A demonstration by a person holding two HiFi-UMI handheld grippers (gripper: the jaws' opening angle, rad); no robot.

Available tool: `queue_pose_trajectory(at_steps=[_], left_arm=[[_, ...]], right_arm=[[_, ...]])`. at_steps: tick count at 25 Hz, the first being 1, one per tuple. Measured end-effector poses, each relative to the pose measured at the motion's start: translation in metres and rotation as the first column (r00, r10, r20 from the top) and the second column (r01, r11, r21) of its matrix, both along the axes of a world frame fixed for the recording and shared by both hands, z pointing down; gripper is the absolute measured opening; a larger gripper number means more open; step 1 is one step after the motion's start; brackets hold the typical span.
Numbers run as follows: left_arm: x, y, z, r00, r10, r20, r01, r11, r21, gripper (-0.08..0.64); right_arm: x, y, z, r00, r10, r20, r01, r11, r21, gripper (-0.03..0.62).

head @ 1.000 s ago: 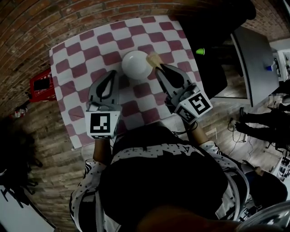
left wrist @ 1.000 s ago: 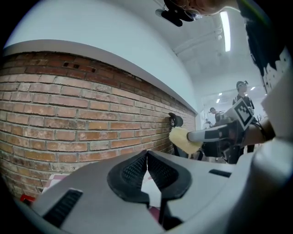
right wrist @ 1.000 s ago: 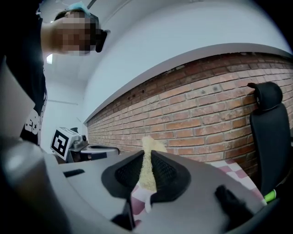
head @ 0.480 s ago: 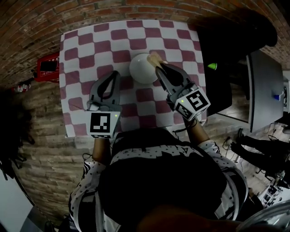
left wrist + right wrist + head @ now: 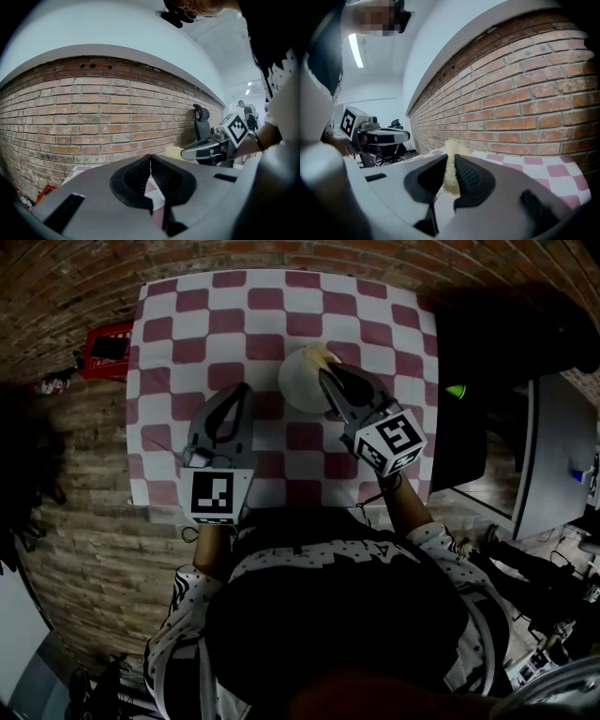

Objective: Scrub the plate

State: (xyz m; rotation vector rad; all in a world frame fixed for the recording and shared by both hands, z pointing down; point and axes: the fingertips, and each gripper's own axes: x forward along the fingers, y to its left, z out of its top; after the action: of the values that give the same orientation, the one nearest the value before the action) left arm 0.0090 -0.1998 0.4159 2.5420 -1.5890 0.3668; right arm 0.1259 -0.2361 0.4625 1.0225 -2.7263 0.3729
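Plate (image 5: 298, 382) just beside sponge (image 5: 318, 354) between right gripper's (image 5: 325, 371) jaws

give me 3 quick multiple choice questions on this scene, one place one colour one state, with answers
1. Where is the plate?
A) on the floor
B) at the tips of the right gripper
C) on a chair

2. The tablecloth checks are:
A) blue and white
B) dark red and white
C) green and yellow

3. The left gripper is:
A) shut on nothing
B) wide open
C) shut on a cup

Answers:
1 B, the head view shows the white plate on the cloth at that gripper's tips.
2 B, plain in the head view.
3 A, its jaws meet with nothing between; the sponge is in the right gripper.
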Motion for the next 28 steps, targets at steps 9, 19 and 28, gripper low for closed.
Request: queue_pose_trajectory(at_steps=[9, 19, 28], left_arm=[[-0.015, 0.004, 0.014, 0.998, -0.06, 0.019, 0.06, 0.997, -0.039, 0.012], [-0.022, 0.005, 0.015, 0.995, -0.098, 0.033, 0.1, 0.994, -0.046, 0.014], [-0.026, 0.006, 0.013, 0.993, -0.118, 0.027, 0.119, 0.992, -0.041, 0.012]], right_arm=[[-0.014, -0.018, 0.035, 0.998, -0.058, -0.039, 0.056, 0.997, -0.044, 0.052], [-0.025, -0.028, 0.075, 0.989, -0.109, -0.104, 0.099, 0.99, -0.096, 0.052], [-0.03, -0.031, 0.098, 0.978, -0.137, -0.158, 0.118, 0.985, -0.124, 0.052]])
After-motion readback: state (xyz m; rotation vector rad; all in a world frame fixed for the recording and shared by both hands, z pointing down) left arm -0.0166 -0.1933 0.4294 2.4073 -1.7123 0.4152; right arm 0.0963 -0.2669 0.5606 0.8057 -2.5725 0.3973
